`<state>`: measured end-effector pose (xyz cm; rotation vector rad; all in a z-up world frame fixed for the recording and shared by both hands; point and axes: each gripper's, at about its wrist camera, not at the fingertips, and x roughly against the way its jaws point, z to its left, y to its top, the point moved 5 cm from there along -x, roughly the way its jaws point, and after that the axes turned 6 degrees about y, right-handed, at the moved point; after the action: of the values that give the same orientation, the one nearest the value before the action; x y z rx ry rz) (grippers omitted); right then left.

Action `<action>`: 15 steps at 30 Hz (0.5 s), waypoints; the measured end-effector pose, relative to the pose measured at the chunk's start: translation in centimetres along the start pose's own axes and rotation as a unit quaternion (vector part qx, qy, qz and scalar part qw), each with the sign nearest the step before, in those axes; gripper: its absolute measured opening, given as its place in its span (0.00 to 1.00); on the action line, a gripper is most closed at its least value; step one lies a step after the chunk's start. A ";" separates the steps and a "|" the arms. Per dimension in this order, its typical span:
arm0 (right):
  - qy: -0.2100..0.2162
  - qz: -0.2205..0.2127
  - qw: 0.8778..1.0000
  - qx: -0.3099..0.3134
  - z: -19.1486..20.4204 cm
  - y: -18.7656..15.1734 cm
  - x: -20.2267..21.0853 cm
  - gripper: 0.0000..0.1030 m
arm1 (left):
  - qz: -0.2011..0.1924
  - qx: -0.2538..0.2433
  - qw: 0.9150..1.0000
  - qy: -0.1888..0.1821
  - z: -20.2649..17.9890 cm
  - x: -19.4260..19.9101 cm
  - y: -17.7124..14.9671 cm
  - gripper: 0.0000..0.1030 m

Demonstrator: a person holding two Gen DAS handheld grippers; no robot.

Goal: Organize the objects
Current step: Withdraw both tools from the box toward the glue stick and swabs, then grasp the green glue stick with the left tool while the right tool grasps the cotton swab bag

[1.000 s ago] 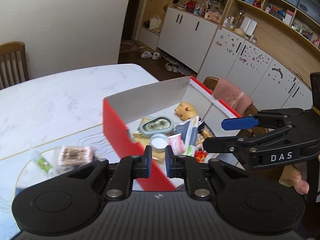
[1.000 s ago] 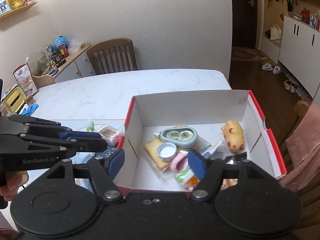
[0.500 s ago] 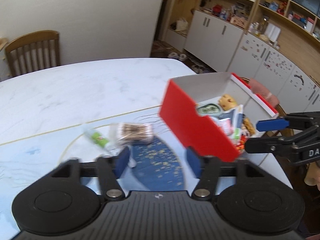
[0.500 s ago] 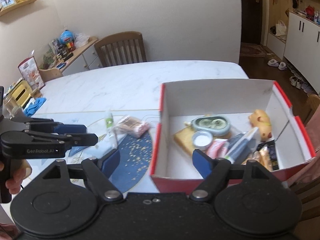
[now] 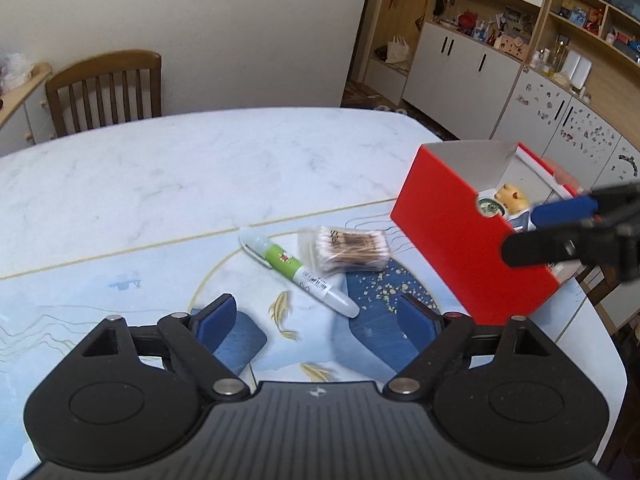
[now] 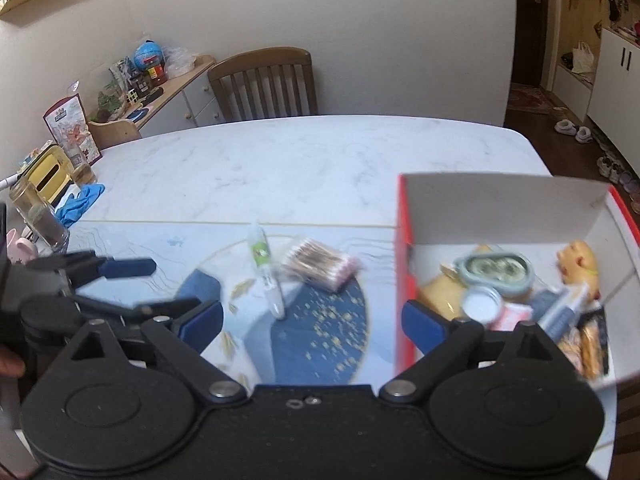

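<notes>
Swinging left off the red box [image 5: 472, 240], my left claw [image 5: 316, 320], which was pinched nearly shut a second ago, now stands wide open above the patterned mat [image 5: 120, 292] on the desk [image 5: 160, 168]. From this wrist I see the green-labelled pen [image 5: 296, 270] lying flat just ahead between the fingers, the packet of cotton swabs [image 5: 348, 250] touching its right side, and the box beyond, near the desk's right edge.

From the right wrist, my right claw [image 6: 312, 320] is open too and empty. Pen [image 6: 266, 270] and swabs [image 6: 318, 266] lie between its fingers; the box [image 6: 500, 208], holding assorted small items, sits to the right. Blur hides detail.
</notes>
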<state>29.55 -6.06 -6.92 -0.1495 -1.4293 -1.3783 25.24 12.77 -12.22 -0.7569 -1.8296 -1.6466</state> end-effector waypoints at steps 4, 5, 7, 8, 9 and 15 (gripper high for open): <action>0.004 0.020 1.000 0.016 0.9 1.8 -2.3 0.94 | 0.009 0.008 1.000 0.011 0.4 -1.6 -0.3 0.96; 0.002 0.026 0.999 0.024 1.1 2.2 -3.0 0.94 | 0.008 0.009 1.000 0.014 0.3 -2.0 -0.3 0.97; -0.006 0.038 0.998 0.044 1.3 3.0 -4.2 0.94 | 0.010 0.010 1.000 0.018 0.2 -2.7 -0.4 0.97; -0.009 0.044 0.998 0.053 1.3 3.3 -4.9 0.94 | 0.011 0.011 1.000 0.022 0.1 -3.1 -0.3 0.97; -0.009 0.053 0.997 0.062 1.3 3.5 -5.5 0.94 | 0.011 0.011 0.999 0.028 0.0 -3.5 -0.3 0.97; -0.019 0.108 0.985 0.132 1.6 4.1 -9.0 0.93 | 0.022 0.037 0.998 0.044 -0.3 -5.9 -0.3 0.97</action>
<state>35.12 1.52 -10.45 -0.1539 -1.5648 -1.0049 29.09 12.20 -16.64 -0.6768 -1.7903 -1.5513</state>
